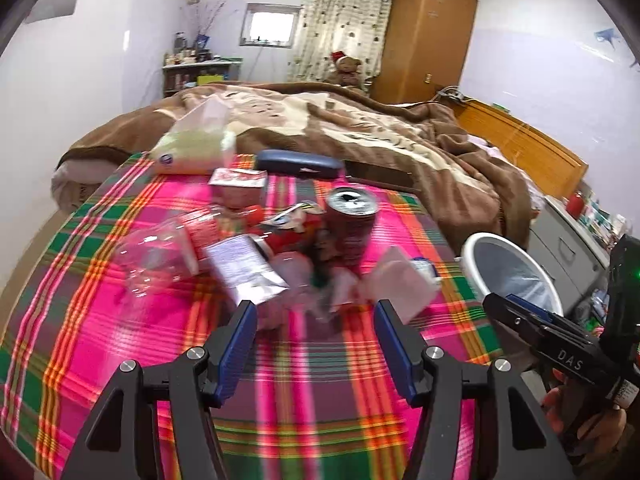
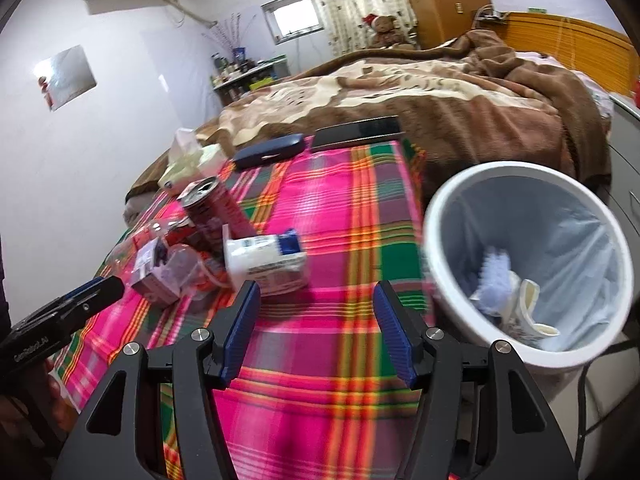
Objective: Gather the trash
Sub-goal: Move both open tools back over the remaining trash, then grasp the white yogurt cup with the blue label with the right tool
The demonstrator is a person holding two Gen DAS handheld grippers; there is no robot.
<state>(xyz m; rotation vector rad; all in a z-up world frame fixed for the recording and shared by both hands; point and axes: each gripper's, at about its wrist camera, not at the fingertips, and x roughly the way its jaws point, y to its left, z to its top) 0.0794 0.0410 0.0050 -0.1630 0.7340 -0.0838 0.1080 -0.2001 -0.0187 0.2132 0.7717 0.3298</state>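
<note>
Nearest your lens, the blue-padded fingers of your left gripper (image 1: 316, 316) stand apart over the bright pink, green and orange plaid cloth (image 1: 120, 320), with nothing between them; their tips sit just short of a heap of trash. That heap holds a silver foil packet (image 1: 248, 272) lying flat, a crumpled clear plastic container (image 1: 156, 256), a red drink can (image 1: 352, 224) standing upright with its top opened, and some clear wrappers (image 1: 396, 280) nearest the right finger. Behind the heap lie a red-and-white carton (image 1: 240, 188), a dark blue hard case (image 1: 300, 164) and a soft pack of tissues (image 1: 192, 148). In the right wrist view a white box with a blue end (image 2: 268, 264) lies on its side just past the left finger of your right gripper (image 2: 316, 300), whose jaws are also spread and empty above the cloth. The white round bin with a pale liner (image 2: 440, 240) stands just beside the cloth's edge, on the right, and already holds crumpled paper and a cream cup; exactly what they are is blurred. The cloth covers the near part of a bed, where a brown and cream blanket (image 1: 360, 128) lies rumpled beyond it. A wooden wardrobe (image 1: 428, 36), a teddy bear (image 1: 348, 68) and a small window (image 1: 272, 24) stand at the far white wall.
</note>
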